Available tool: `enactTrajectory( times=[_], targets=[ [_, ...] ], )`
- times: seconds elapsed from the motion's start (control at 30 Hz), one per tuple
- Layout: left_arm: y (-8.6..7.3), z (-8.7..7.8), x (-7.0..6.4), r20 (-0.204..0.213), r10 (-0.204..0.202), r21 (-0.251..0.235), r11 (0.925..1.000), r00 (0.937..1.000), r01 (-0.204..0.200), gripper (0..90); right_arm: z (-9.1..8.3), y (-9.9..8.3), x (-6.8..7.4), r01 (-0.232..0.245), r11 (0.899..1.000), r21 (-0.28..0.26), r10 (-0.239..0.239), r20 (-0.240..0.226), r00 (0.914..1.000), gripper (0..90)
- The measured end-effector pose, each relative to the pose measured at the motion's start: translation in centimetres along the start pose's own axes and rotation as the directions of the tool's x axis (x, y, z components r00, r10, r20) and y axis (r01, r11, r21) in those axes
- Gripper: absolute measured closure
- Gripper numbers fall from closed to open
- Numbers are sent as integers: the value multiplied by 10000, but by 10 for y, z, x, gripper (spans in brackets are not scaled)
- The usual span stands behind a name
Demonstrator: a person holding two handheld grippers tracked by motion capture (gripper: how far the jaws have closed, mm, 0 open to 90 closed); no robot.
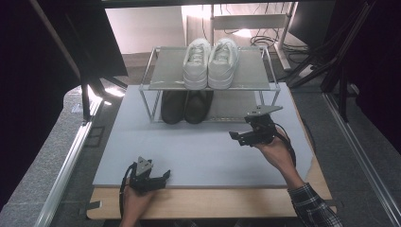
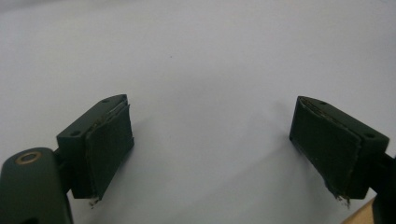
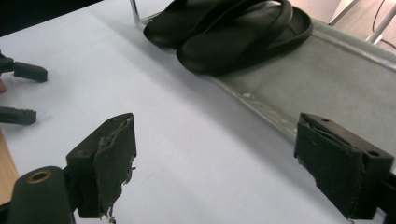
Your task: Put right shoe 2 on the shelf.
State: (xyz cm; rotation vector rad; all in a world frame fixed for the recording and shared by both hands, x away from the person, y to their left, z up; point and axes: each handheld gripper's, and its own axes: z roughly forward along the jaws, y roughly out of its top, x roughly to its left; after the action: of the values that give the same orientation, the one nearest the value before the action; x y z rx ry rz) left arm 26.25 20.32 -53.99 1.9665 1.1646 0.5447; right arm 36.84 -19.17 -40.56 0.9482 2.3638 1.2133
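A two-tier shoe rack (image 1: pixel 146 86) stands at the far end of a pale grey mat (image 1: pixel 198 151) on the tabletop (image 1: pixel 213 201). White sneakers (image 1: pixel 210 62) sit side by side on the rack's upper shelf, toes toward the person. Black sandals (image 1: pixel 186 106) lie directly below them on the lower shelf, pressed against each other, toes at the shelf's front edge.

The right tool (image 1: pixel 241 138) hangs in front of the rack, off its right front corner and just above the mat, gripped by the person's right hand (image 1: pixel 276 151), whose plaid sleeve (image 1: pixel 314 208) enters from the near edge. Its jaws stand spread wide with nothing between them. In the right gripper view, the right tool (image 3: pixel 215 163) looks across the mat toward the sandals (image 3: pixel 233 28), which lie well beyond its jaws on the rack's grey lower shelf (image 3: pixel 327 79); the worn pads (image 3: pixel 114 163) are frayed at the edges.

The left tool (image 1: pixel 161 177) rests well in front of the rack, at the mat's near edge and left of centre, held by the left hand (image 1: pixel 137 201). It is well apart from both pairs of shoes. In the left gripper view, the left tool (image 2: pixel 210 144) has its jaws spread wide over bare mat (image 2: pixel 201 60), holding nothing.
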Motion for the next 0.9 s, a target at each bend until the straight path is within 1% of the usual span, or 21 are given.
enactTrajectory(
  times=[0.1,0.17,0.2,0.27,0.33,0.4,0.43,0.5,0.53,0.57,0.6,0.83,0.9],
  targets=[
    [0,0,0,1,-1,1,10000,10000,1,127,-4,-8,0,-92,9999,76,92,-54,9999,116],
    [0,0,0,-2,-2,0,10000,10000,2,128,-5,-11,0,-102,9999,87,103,-54,9999,114],
    [0,0,0,-2,-1,1,10000,10000,1,127,-8,-16,0,-139,9999,80,140,-49,9999,114],
    [0,0,0,-4,-3,-1,10000,10000,3,127,-10,-19,0,-172,9998,72,172,-55,9998,114],
    [0,0,0,-2,0,2,10000,10000,0,127,-14,-27,-2,-271,9996,74,271,-25,9996,113],
    [0,0,0,-1,-32,-4,10000,10000,32,127,-16,-30,-3,-326,9994,80,327,-38,9995,114],
    [0,0,-1,0,-64,-26,10000,10000,64,127,-18,-37,-4,-427,9990,105,427,-32,9991,114],
    [0,0,0,-5,-33,0,10000,10000,33,127,-19,-40,-5,-456,9989,131,456,-13,9990,114],
    [0,0,0,-4,-29,5,10000,10000,29,127,-22,-46,-6,-501,9986,158,501,5,9987,114],
    [0,0,0,-4,-29,5,10000,10000,29,127,-22,-46,-6,-501,9986,158,501,5,9987,114],
    [0,0,0,-5,-28,0,10000,10000,28,127,-25,-52,-7,-495,9986,183,493,88,9987,114],
    [0,0,0,-9,-30,0,10000,10000,30,127,-32,-70,-8,-571,9982,180,565,332,9979,114],
    [0,0,0,-8,-28,1,10000,10000,28,127,-32,-80,-8,-594,9980,233,584,415,9974,114]
  ],
)
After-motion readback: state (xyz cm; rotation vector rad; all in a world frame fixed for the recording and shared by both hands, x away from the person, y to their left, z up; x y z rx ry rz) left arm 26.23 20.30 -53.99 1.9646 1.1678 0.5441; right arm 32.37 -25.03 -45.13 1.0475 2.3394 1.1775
